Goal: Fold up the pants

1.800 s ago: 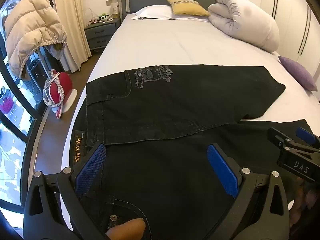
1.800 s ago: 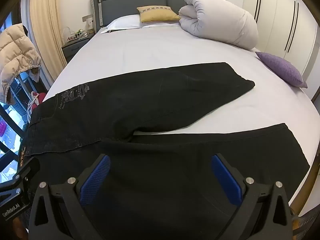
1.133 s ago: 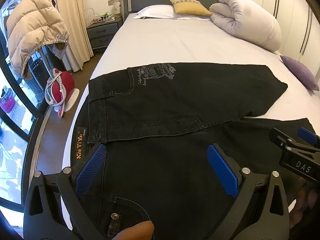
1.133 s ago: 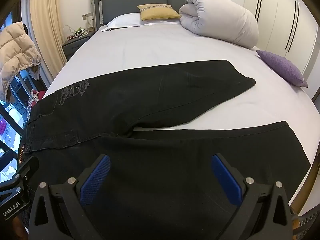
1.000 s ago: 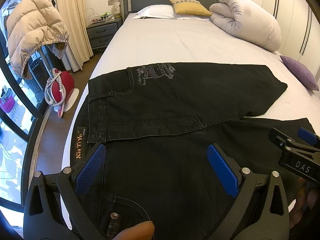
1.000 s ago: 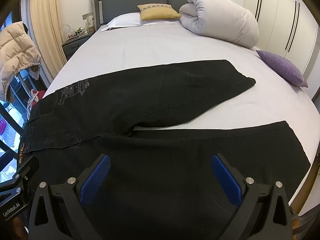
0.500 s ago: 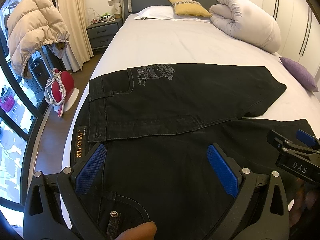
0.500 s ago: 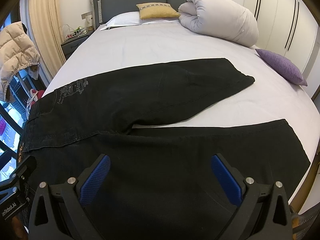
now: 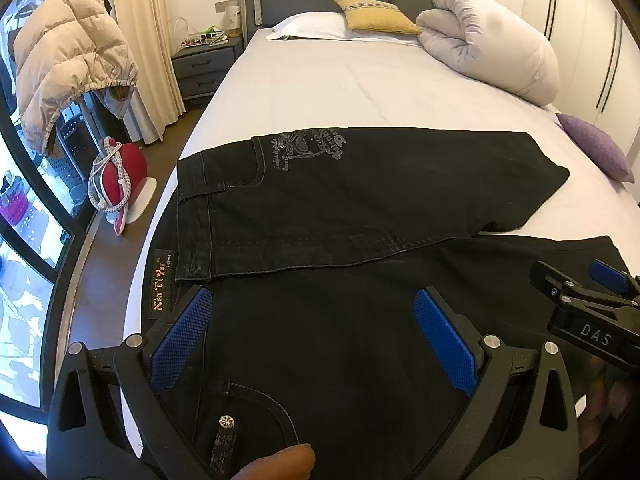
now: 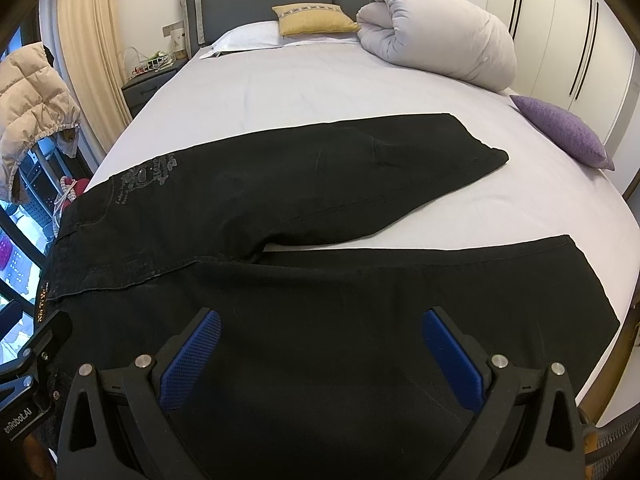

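Observation:
Black pants [image 9: 360, 208] lie flat on the white bed [image 9: 340, 88], waist to the left, two legs spread apart to the right. They also show in the right wrist view [image 10: 320, 200]. My left gripper [image 9: 316, 340] is open, low over the near side of the pants by the waistband and its metal button [image 9: 227, 424]. My right gripper [image 10: 320, 356] is open over the near leg. The right gripper's body shows at the right edge of the left wrist view [image 9: 592, 312]. Neither holds cloth.
A rolled white duvet [image 9: 492, 52], a yellow pillow [image 9: 376, 16] and a purple cushion [image 9: 600, 152] lie at the far and right side of the bed. A nightstand [image 9: 204, 64], a beige jacket [image 9: 68, 80] and a red object [image 9: 120, 176] stand left of the bed.
Both grippers have shifted only slightly over the pants. The pants lie as before and both grippers stay open.

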A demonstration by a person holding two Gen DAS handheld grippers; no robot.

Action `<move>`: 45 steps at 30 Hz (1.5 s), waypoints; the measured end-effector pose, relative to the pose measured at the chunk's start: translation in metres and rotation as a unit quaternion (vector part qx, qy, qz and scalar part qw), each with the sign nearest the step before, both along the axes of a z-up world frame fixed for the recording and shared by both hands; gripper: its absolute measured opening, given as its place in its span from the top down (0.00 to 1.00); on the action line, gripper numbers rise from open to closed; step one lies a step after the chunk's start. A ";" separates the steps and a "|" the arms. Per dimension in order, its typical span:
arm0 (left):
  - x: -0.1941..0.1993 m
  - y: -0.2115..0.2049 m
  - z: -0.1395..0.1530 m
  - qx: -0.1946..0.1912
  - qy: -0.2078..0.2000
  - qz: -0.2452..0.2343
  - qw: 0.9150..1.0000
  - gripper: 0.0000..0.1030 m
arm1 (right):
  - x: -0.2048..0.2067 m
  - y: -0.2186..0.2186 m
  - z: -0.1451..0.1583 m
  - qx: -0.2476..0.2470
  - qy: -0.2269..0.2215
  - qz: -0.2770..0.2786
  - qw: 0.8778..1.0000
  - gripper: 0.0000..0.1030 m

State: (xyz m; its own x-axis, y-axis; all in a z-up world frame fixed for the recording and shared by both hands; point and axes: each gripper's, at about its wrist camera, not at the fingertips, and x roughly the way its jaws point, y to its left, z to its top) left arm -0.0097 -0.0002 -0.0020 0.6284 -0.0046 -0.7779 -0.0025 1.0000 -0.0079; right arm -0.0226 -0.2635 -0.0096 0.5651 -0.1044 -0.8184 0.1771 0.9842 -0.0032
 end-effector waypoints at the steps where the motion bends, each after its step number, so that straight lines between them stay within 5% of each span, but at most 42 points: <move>1: -0.002 -0.001 0.001 0.000 -0.003 -0.001 1.000 0.00 | -0.001 0.000 0.001 0.000 -0.001 0.001 1.000 0.00; 21: -0.035 -0.011 0.039 0.002 -0.018 -0.003 1.000 0.00 | -0.017 0.006 0.020 -0.010 0.004 0.009 1.000 0.00; 45: -0.036 -0.013 0.042 0.003 -0.005 -0.003 1.000 0.00 | -0.020 0.008 0.019 -0.012 0.007 0.014 1.000 0.00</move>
